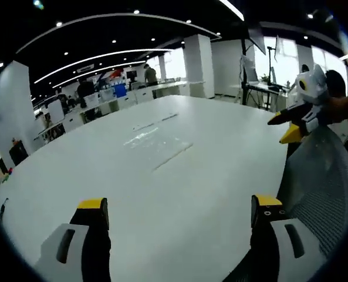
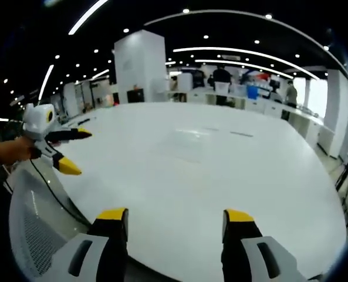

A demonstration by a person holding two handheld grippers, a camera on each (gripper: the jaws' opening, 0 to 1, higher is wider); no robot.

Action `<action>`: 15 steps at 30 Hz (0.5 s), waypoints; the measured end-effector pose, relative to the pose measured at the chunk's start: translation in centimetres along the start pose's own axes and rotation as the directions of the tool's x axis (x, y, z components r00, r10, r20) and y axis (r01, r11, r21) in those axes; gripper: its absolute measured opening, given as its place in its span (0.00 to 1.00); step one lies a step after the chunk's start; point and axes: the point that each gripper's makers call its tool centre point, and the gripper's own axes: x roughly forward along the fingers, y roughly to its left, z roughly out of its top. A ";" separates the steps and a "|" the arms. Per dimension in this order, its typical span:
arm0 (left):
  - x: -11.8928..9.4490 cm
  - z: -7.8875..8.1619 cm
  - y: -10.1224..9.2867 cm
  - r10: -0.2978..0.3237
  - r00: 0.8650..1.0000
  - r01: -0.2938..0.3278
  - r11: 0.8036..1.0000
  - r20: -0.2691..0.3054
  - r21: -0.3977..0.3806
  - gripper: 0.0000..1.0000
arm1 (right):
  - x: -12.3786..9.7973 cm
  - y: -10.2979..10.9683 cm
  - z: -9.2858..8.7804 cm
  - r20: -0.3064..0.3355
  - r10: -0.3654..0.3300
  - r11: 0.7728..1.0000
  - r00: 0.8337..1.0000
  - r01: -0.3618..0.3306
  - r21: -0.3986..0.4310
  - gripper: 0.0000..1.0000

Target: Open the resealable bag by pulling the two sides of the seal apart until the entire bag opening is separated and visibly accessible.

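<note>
- Bag (image 1: 157,143) lies flat near the middle of the white table (image 1: 209,194), clear and hard to pick out; in the right gripper view it shows as a faint glossy patch (image 2: 192,144).
- Its seal looks like the thin straight line along one edge, though the plastic is too faint to be sure whether it is closed.
- Left gripper (image 1: 179,212) hangs over the near edge of the table, with the bag well ahead of it and between the lines of its two jaws; the jaws stand wide apart and hold nothing.
- Right gripper (image 2: 175,223) likewise hovers at the near table edge, the bag well ahead of it; its yellow-tipped jaws are spread wide and touch nothing.
- Each gripper shows in the other's view: the right one at the right side (image 1: 286,125), the left one at the left side (image 2: 74,150), each with a hand (image 2: 15,150) on it, jaws parted and well clear of the bag.
- A mesh chair back (image 1: 323,188) stands at the table edge just beside the grippers.
- Desks and people stand far behind in the office.
</note>
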 end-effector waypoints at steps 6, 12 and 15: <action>-1.2 0.0 -0.6 0.018 1.000 -0.018 0.999 0.026 -0.029 0.99 | -0.7 -0.1 -0.1 0.010 -0.012 1.000 1.000 0.012 0.005 0.64; -1.9 -0.4 -1.6 0.028 0.999 -0.027 0.999 0.035 -0.024 0.99 | -1.5 -0.1 -0.2 0.022 -0.023 1.000 0.999 0.023 0.017 0.64; -2.0 -0.5 -1.9 0.020 0.999 -0.020 1.000 0.030 -0.020 0.99 | -1.8 0.2 -0.6 0.021 -0.025 1.000 0.999 0.024 0.020 0.64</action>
